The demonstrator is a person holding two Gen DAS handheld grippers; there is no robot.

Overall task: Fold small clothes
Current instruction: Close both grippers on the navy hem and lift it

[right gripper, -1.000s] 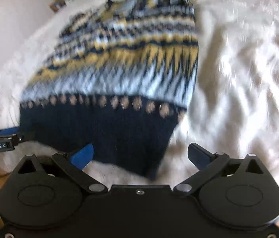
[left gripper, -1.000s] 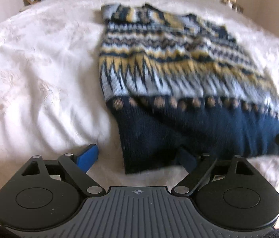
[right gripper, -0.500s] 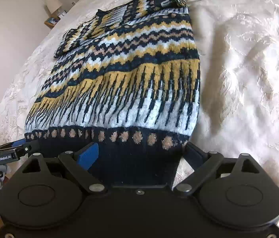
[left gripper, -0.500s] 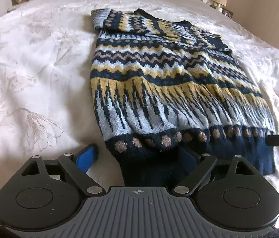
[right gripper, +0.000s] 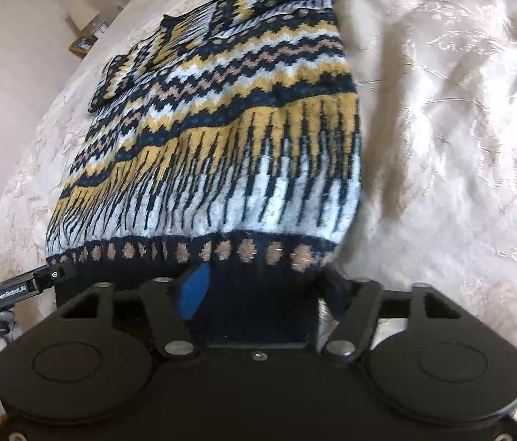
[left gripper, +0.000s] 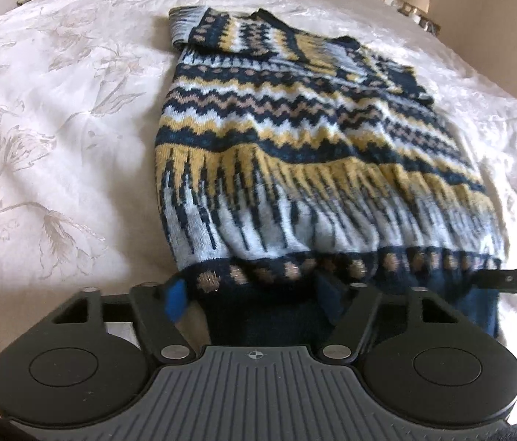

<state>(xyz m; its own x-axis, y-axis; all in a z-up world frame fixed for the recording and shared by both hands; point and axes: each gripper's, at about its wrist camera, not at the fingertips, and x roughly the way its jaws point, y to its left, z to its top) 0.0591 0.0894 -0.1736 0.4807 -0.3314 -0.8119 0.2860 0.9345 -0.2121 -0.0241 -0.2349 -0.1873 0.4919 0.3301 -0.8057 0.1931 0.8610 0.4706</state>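
Because the sweater (left gripper: 295, 169) lies flat on the bed (left gripper: 56, 139), we have each tool at a hem corner, left tool (left gripper: 251, 294) and right tool (right gripper: 262, 286) closing on navy ribbing to lift it evenly.

Bright daylight, glare on bedspread (right gripper: 460, 110) (fisheye-bent edges), slight blur.

Since the earlier frames both claws have advanced onto the sweater's (left gripper: 295, 169) navy hem. The left claw (left gripper: 255, 294) and right claw (right gripper: 262, 290) have each just been closing, hem fabric now between the jaws. The hem, formerly flat on the bed, is now bunched at lower frame.
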